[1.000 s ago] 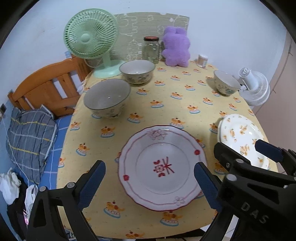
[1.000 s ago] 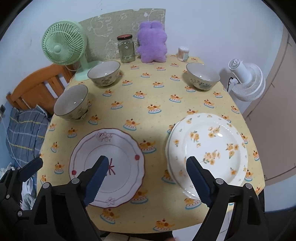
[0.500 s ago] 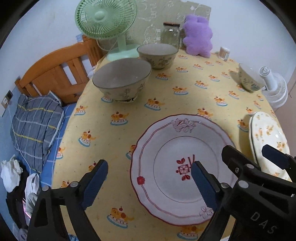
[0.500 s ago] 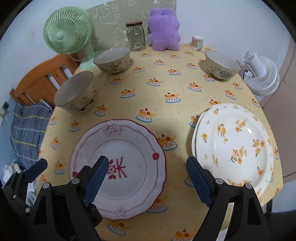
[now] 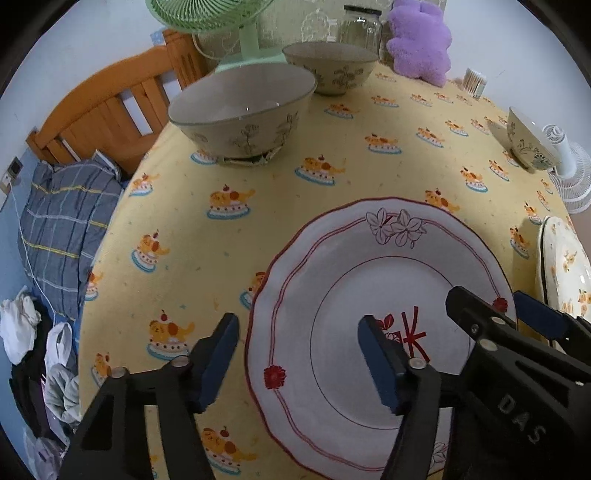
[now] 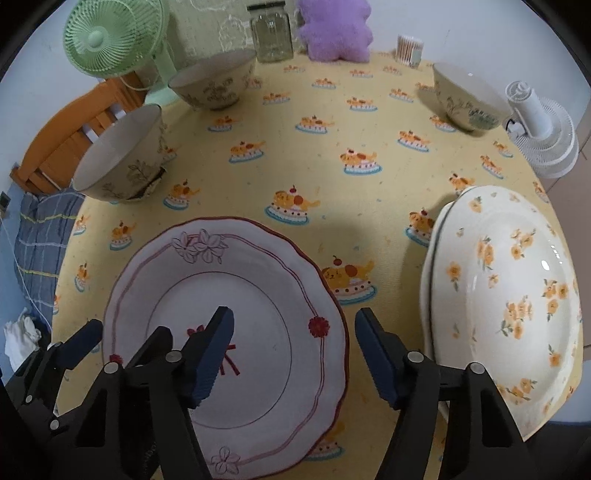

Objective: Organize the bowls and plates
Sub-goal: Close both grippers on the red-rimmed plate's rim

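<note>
A white plate with red trim [image 5: 376, 317] [image 6: 236, 332] lies at the table's near edge. My left gripper [image 5: 301, 354] is open, its jaws straddling the plate's left rim. My right gripper [image 6: 293, 354] is open, its jaws straddling the plate's right rim. A stack of yellow-flowered plates [image 6: 509, 295] [image 5: 565, 273] sits to the right. Three floral bowls stand further back: near left [image 5: 240, 110] [image 6: 122, 155], far left [image 5: 332, 66] [image 6: 214, 83], far right [image 6: 469, 98] [image 5: 524, 136].
Yellow patterned tablecloth [image 6: 332, 177]. A green fan [image 6: 110, 37], glass jar [image 6: 271, 31], purple plush [image 6: 334, 31] and cotton-swab tub [image 6: 410, 48] line the back. A white fan [image 6: 543, 133] stands off the right edge. A wooden bed frame [image 5: 103, 107] is left.
Both grippers have dropped lower and moved in toward the red-trimmed plate, which now looms larger. Each gripper's jaws now straddle one side of its rim.
</note>
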`<state>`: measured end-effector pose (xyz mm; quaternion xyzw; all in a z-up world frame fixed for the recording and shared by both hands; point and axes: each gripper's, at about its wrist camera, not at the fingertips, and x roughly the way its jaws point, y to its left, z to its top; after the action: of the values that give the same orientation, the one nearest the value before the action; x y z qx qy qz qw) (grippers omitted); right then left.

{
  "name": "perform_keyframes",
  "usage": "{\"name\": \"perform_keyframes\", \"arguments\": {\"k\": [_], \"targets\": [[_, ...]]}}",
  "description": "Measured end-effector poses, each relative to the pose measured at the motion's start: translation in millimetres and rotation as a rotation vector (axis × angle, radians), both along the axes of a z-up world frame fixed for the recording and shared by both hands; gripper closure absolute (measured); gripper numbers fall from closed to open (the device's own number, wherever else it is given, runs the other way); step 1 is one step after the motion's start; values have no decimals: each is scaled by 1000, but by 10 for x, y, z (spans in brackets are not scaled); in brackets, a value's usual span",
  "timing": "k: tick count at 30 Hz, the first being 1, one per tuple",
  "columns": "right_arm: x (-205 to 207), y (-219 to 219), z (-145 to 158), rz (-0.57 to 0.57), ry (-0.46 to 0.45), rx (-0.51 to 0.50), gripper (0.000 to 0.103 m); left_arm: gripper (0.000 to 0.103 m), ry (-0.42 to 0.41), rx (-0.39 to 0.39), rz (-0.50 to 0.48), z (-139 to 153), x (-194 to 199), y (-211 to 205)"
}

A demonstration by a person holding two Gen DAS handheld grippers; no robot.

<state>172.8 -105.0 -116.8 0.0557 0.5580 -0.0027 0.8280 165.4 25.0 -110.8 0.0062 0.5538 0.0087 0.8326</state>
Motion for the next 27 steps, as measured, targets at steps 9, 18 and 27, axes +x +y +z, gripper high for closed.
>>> {"name": "perform_keyframes", "arguments": {"k": [9, 18, 27], "targets": [[134, -12, -163, 25, 61, 1, 48, 41, 13, 11, 14, -59, 5, -38], [164, -9, -177, 45, 79, -11, 48, 43, 35, 2, 7, -53, 38, -28], [154, 35, -143, 50, 101, -43, 47, 44, 42, 12, -9, -1, -6, -19]]}}
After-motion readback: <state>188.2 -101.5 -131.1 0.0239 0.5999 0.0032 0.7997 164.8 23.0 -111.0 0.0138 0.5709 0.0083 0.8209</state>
